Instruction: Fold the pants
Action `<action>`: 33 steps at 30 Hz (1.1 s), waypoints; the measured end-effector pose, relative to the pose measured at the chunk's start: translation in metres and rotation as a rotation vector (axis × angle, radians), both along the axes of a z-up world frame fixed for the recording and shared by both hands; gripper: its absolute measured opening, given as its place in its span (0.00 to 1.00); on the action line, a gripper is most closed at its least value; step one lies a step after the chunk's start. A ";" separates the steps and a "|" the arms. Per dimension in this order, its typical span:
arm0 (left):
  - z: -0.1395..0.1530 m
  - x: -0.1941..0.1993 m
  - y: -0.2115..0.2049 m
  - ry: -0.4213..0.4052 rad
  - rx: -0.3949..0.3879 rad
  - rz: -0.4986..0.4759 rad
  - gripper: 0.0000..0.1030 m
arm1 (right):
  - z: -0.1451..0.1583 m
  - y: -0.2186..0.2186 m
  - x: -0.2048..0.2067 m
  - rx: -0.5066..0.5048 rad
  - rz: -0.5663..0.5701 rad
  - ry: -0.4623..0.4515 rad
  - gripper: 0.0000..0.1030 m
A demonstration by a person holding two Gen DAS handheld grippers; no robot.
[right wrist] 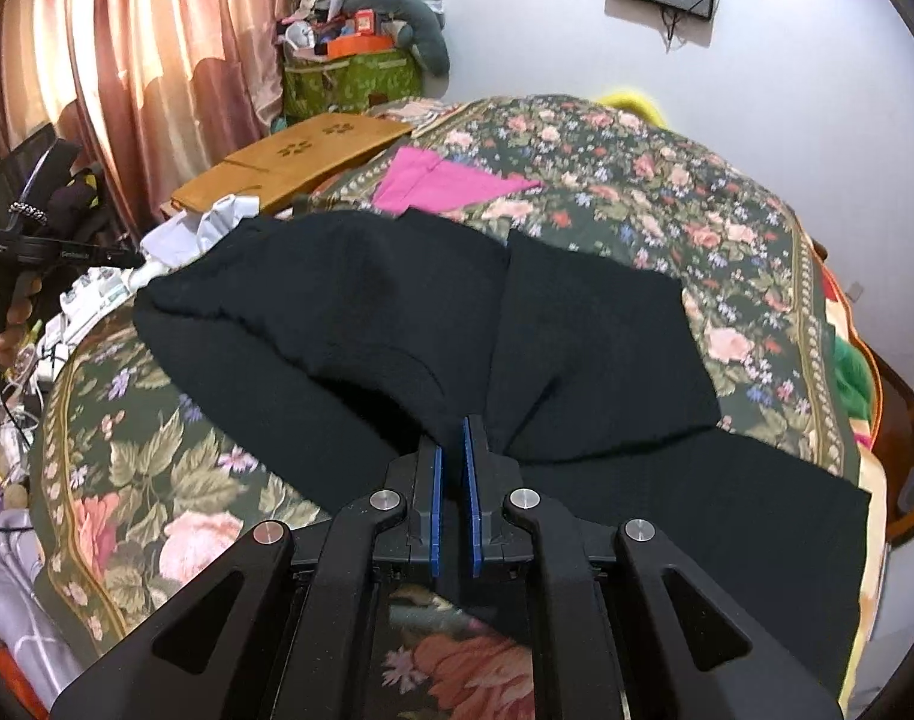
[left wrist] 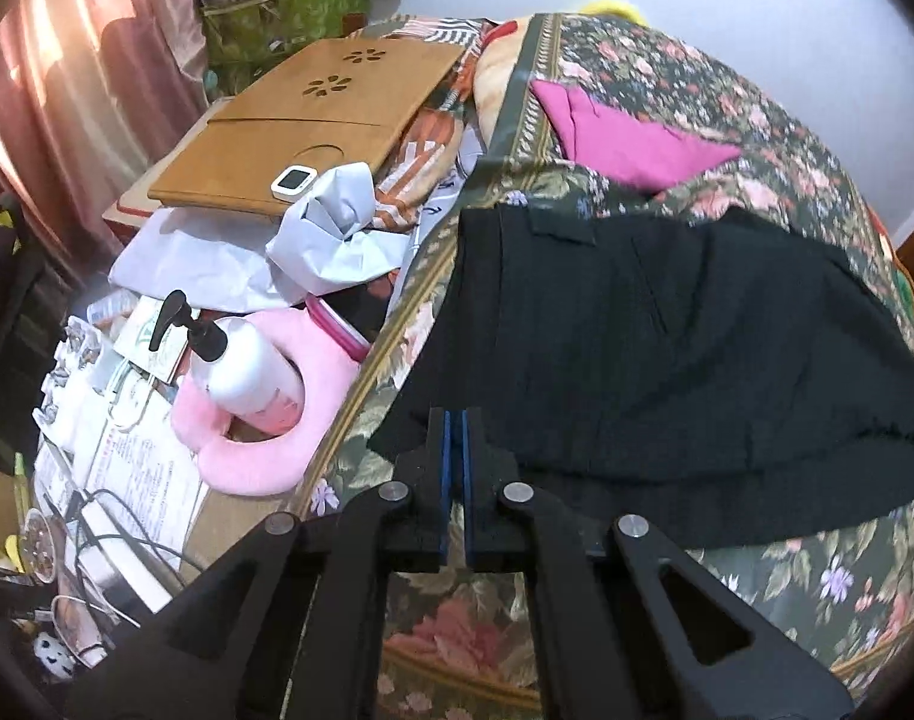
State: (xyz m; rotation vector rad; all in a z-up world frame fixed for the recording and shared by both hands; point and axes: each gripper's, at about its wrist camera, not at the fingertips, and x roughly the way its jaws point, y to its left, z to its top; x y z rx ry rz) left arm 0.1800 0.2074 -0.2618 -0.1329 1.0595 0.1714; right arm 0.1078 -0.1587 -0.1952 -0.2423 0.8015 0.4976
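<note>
Left wrist view, from its left edge: I saw clutter the other camera mostly lost, a white pump bottle (left wrist: 247,369) lying in a pink neck pillow (left wrist: 265,420), crumpled white paper (left wrist: 331,240) and a wooden lap tray (left wrist: 301,132). Right of these the black pants (left wrist: 667,348) lay spread on the floral bedspread (left wrist: 817,588), waistband and a pocket slit facing this camera. My left gripper (left wrist: 456,420) had its blue pads almost together at the pants' near corner; I could not tell whether cloth sat between them.

Right wrist view: only here did I see my left hand (right wrist: 10,306) on its handle at the far left, and the pants (right wrist: 337,300) partly folded, one dark panel lapped over. My right gripper (right wrist: 456,438) was pinched on the bunched cloth. A pink garment (right wrist: 451,183) lay beyond.
</note>
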 end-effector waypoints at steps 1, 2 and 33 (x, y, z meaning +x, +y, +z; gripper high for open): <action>0.002 -0.001 -0.004 -0.005 0.021 -0.009 0.02 | 0.002 -0.001 0.000 -0.003 0.004 0.003 0.06; 0.004 -0.001 -0.008 -0.009 0.038 -0.020 0.03 | 0.003 -0.001 -0.001 -0.005 0.008 0.006 0.07; 0.025 0.130 -0.112 -0.074 0.116 -0.186 0.95 | -0.007 0.027 0.203 0.025 -0.002 0.199 0.46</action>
